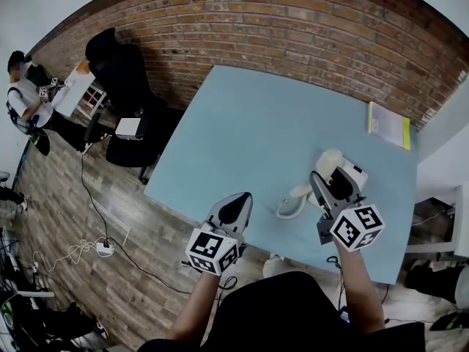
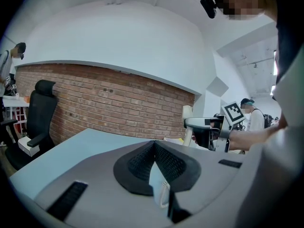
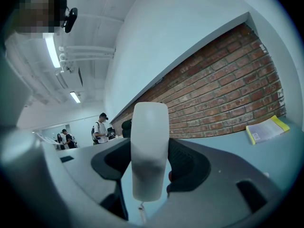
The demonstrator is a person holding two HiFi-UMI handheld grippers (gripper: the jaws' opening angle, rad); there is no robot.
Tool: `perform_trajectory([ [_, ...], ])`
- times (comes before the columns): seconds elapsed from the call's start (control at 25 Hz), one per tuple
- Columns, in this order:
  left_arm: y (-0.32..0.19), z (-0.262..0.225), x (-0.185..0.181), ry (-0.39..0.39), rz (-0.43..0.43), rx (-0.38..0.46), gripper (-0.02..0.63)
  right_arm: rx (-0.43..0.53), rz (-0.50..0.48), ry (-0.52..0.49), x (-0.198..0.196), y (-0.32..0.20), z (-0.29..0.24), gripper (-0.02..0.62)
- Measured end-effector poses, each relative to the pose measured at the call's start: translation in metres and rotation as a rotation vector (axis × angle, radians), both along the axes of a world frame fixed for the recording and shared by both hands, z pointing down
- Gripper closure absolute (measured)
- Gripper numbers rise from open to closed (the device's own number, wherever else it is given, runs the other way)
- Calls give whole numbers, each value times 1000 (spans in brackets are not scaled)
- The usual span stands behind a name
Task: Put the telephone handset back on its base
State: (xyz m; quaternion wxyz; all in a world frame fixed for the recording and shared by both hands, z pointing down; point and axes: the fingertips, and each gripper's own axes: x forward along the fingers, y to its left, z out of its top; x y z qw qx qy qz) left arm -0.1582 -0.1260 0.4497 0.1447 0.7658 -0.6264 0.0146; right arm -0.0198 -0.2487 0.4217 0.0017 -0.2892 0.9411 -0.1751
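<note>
The cream telephone handset (image 1: 327,160) is clamped in my right gripper (image 1: 322,182), held just above the left side of the white telephone base (image 1: 357,172) on the light blue table (image 1: 256,123). In the right gripper view the handset (image 3: 149,127) stands upright between the jaws of the right gripper (image 3: 149,148). Its coiled cord (image 1: 291,210) loops down to the table near the front edge. My left gripper (image 1: 238,199) hovers at the table's front edge, left of the phone, shut and empty. The left gripper (image 2: 154,145) shows its pads pressed together.
A yellow-edged booklet (image 1: 388,125) lies at the table's far right. Black office chairs (image 1: 121,72) stand left of the table by the brick wall (image 1: 293,20). A person (image 1: 22,97) sits at a desk at far left. Cables (image 1: 95,244) run across the wooden floor.
</note>
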Motion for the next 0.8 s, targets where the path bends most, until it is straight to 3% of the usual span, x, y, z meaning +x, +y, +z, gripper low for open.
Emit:
perform_trajectory([
  [0.8,-35,15,8,-32,-47,-64,597,-78,-8,-8,12,-44,34,356],
])
